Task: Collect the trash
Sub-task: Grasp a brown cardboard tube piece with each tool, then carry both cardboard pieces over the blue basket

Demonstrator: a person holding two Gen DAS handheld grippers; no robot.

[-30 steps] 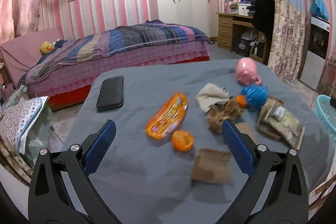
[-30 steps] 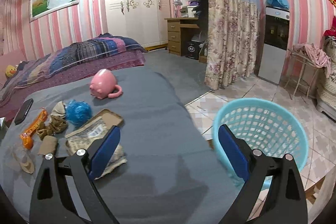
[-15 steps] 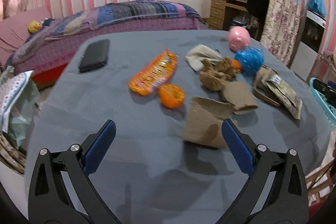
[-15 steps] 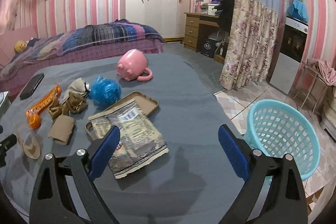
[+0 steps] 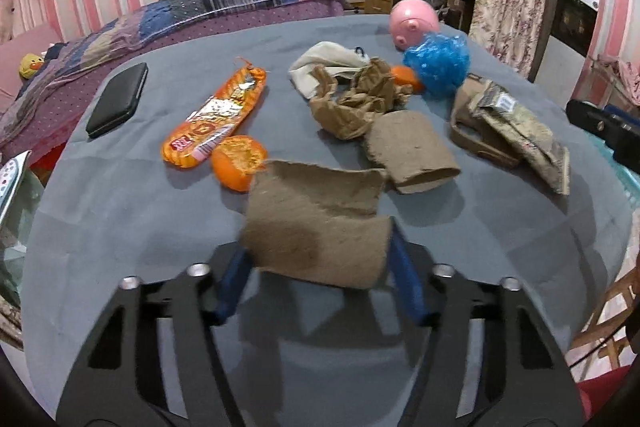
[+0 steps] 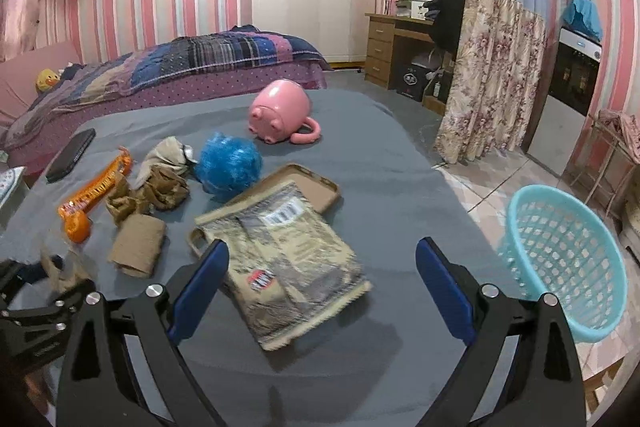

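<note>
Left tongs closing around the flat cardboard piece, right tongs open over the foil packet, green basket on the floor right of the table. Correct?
Not quite: the basket is light blue, not green, as the right wrist view shows. The rest holds: left tongs closing around the cardboard piece, right tongs open over the foil packet.

Left tool [image 5: 318, 269]: pitched steeply downward toward the desk [image 5: 132, 219], black frame arms converging, blue fingers [image 5: 231, 283] partly closed and closing. A torn piece of brown cardboard [image 5: 316, 223] sits between them, its edges at both pads; firm pad contact cannot be confirmed. The same tool [image 6: 52, 281] appears at the lower left edge of the right wrist view.

Right tool [image 6: 320, 291]: tilted downward at a shallower angle, blue fingers [image 6: 198, 291] spread wide apart, nothing between them, no contact with any item
</note>
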